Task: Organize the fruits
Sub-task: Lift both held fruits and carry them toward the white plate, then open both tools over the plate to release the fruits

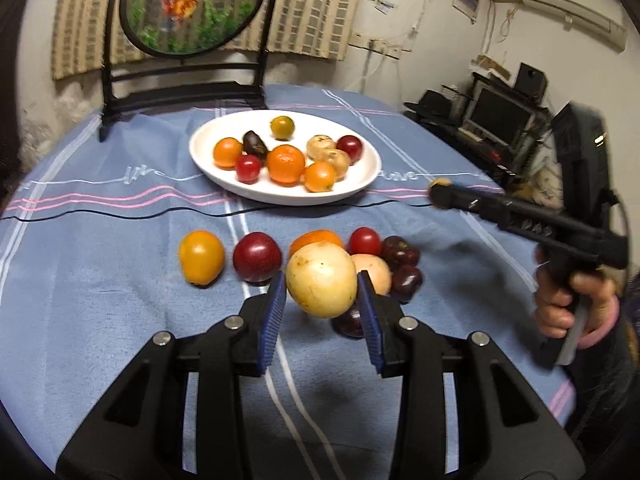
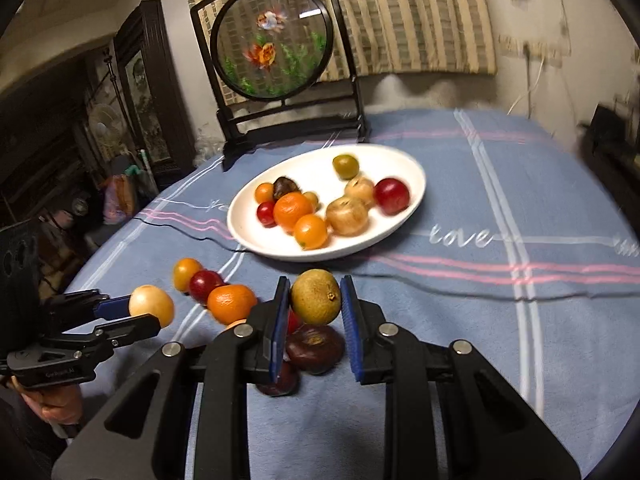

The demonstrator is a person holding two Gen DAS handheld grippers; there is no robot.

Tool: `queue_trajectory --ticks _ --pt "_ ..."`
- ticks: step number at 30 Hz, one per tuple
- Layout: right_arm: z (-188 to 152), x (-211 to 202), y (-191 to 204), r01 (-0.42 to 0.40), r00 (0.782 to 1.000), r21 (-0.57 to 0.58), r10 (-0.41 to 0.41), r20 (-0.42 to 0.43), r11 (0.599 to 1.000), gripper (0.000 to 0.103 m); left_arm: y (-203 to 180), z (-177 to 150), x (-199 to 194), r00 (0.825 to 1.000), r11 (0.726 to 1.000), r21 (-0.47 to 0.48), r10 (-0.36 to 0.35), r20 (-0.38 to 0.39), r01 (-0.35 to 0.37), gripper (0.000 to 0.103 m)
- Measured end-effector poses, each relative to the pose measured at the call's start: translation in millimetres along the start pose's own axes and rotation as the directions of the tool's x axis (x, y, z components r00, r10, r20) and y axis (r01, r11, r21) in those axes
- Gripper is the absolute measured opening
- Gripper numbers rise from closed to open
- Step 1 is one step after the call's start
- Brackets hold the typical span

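My left gripper (image 1: 322, 286) is shut on a pale yellow round fruit (image 1: 321, 279) and holds it above the loose fruits on the cloth; it also shows in the right wrist view (image 2: 151, 305). My right gripper (image 2: 315, 298) is shut on a brownish-green fruit (image 2: 315, 296), lifted above dark purple fruits (image 2: 315, 348). In the left wrist view the right gripper (image 1: 440, 190) reaches toward the white plate (image 1: 368, 178). The plate (image 2: 412, 176) holds several oranges, red, tan and dark fruits. An orange fruit (image 1: 201, 257), a red one (image 1: 257, 257) and others lie in a row.
A round fish-painting screen on a black stand (image 1: 188, 8) stands behind the plate at the table's far edge. A thin black cable (image 1: 120, 214) crosses the blue striped cloth. Shelves with electronics (image 1: 504, 116) stand off the table's right side.
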State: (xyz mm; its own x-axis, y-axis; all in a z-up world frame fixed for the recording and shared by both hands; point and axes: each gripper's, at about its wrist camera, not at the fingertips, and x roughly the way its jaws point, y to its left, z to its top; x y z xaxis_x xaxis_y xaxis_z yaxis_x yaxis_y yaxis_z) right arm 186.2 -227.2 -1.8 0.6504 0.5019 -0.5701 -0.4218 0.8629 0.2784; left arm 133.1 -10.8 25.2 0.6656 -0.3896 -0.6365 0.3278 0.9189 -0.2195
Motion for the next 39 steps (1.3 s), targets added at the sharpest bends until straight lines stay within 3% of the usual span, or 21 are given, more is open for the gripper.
queue_trajectory --ticks 3,8,14,19,26,35,36,37,38,39 --pt "5.2 6.1 -9.4 -0.067 0.997 0.088 0.07 -0.027 0.994 0.026 6.7 18.5 -1.9 0.999 1.0 0.005 -0.027 -0.022 0.027 0.037" --pt "29.1 15.7 -16.4 -0.077 0.997 0.153 0.078 -0.002 0.985 0.026 14.8 65.0 7.0 0.999 0.998 0.051 0.04 -0.01 -0.04 0.037" --pt "69.7 60.7 -22.8 -0.081 0.997 0.17 0.082 0.001 0.982 0.026 28.8 126.8 52.5 0.997 0.997 0.042 0.069 -0.027 -0.068 0.037" --pt "91.3 103.8 -25.0 -0.093 0.994 0.181 0.102 -0.041 0.979 0.026 53.4 172.1 112.1 0.992 0.996 -0.012 0.091 -0.085 -0.092 0.037" --pt "104.1 142.5 -19.4 -0.103 0.988 0.114 0.114 -0.099 0.988 0.026 85.4 187.4 169.4 0.98 0.989 -0.062 0.12 -0.158 -0.131 0.037" --pt "107.5 165.1 -11.8 -0.1 0.982 0.045 0.106 -0.156 0.994 0.028 97.7 185.1 191.7 0.97 0.985 -0.065 0.144 -0.197 -0.159 0.038" --pt "107.9 163.4 -11.1 -0.096 0.983 0.044 0.102 -0.155 0.994 0.035 98.3 184.4 190.3 0.969 0.984 -0.072 0.147 -0.199 -0.164 0.042" --pt "108.5 160.2 -10.6 -0.087 0.985 0.046 0.093 -0.148 0.995 0.043 97.9 184.4 186.9 0.97 0.984 -0.075 0.147 -0.196 -0.164 0.058" --pt "110.1 152.3 -10.4 -0.078 0.989 0.052 0.084 -0.123 0.996 0.05 96.2 184.5 180.8 0.971 0.983 -0.078 0.152 -0.184 -0.169 0.066" --pt "110.9 144.4 -10.4 -0.085 0.991 0.059 0.09 -0.1 0.995 0.05 93.9 185.2 169.7 0.974 0.981 -0.078 0.167 -0.15 -0.18 0.075"
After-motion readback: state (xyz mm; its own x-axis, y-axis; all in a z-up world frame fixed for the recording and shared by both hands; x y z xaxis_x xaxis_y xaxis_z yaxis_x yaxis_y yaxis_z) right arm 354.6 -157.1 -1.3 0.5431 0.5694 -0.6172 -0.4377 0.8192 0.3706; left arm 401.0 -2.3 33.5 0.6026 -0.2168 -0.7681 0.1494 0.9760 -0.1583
